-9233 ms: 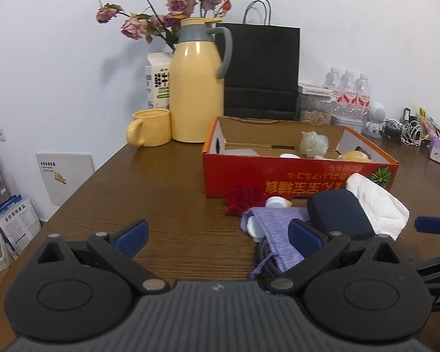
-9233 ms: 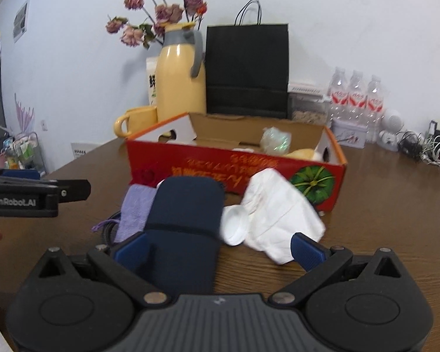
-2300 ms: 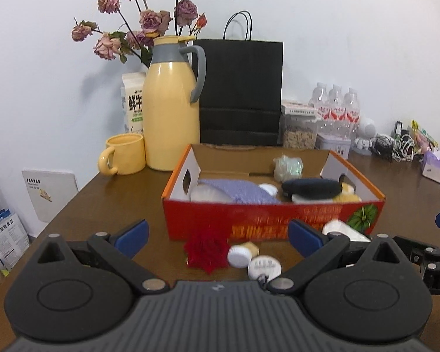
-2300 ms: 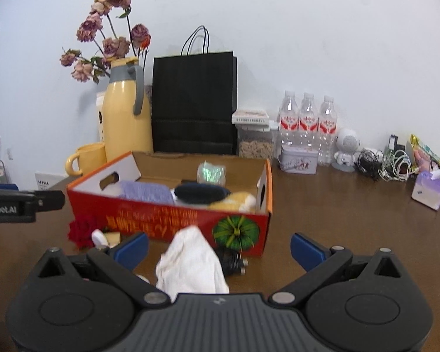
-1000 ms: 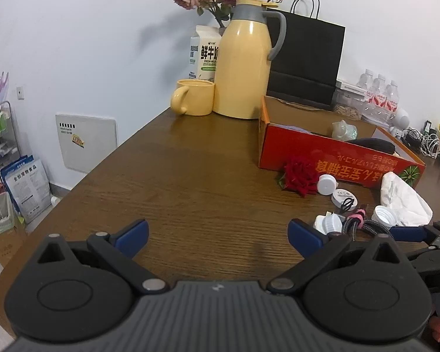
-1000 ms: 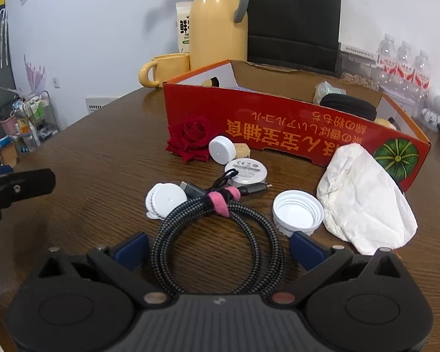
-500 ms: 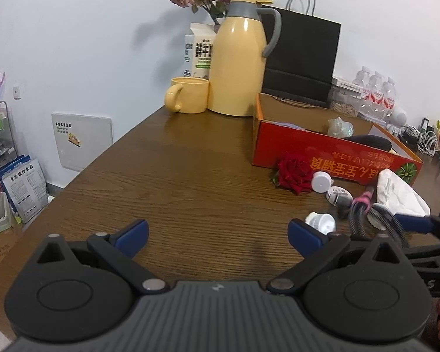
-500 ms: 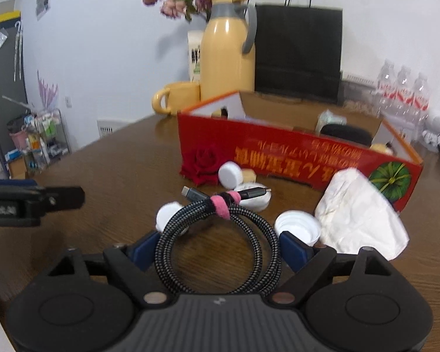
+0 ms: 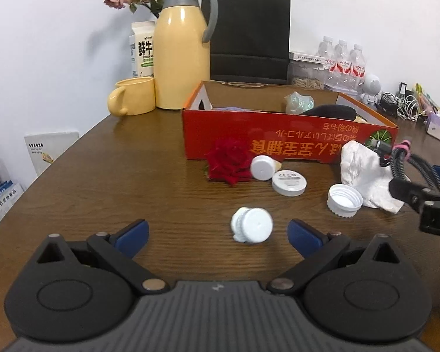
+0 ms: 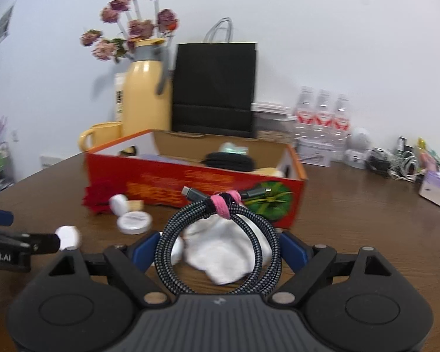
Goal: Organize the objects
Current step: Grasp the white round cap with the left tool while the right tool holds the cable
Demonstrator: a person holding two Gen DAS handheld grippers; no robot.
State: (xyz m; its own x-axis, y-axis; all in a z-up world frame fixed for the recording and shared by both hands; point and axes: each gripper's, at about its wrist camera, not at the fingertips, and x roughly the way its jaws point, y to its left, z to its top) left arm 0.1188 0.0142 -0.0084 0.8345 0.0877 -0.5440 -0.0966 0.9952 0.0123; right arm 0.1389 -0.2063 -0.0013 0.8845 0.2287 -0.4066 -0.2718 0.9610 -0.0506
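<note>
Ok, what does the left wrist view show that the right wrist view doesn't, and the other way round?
Only the left wrist view: the open left gripper with a white cap on the table between its fingers, and an upturned ribbed cap.
Only the right wrist view: the whole cable coil, gripped by the right gripper, with its pink strap.
Both: red box, red rose, white cloth, yellow jug.

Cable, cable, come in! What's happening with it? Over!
Right gripper shut on coiled cable, lifted. Left gripper open, empty, near white cap. Red box ahead, nothing blocking.
</note>
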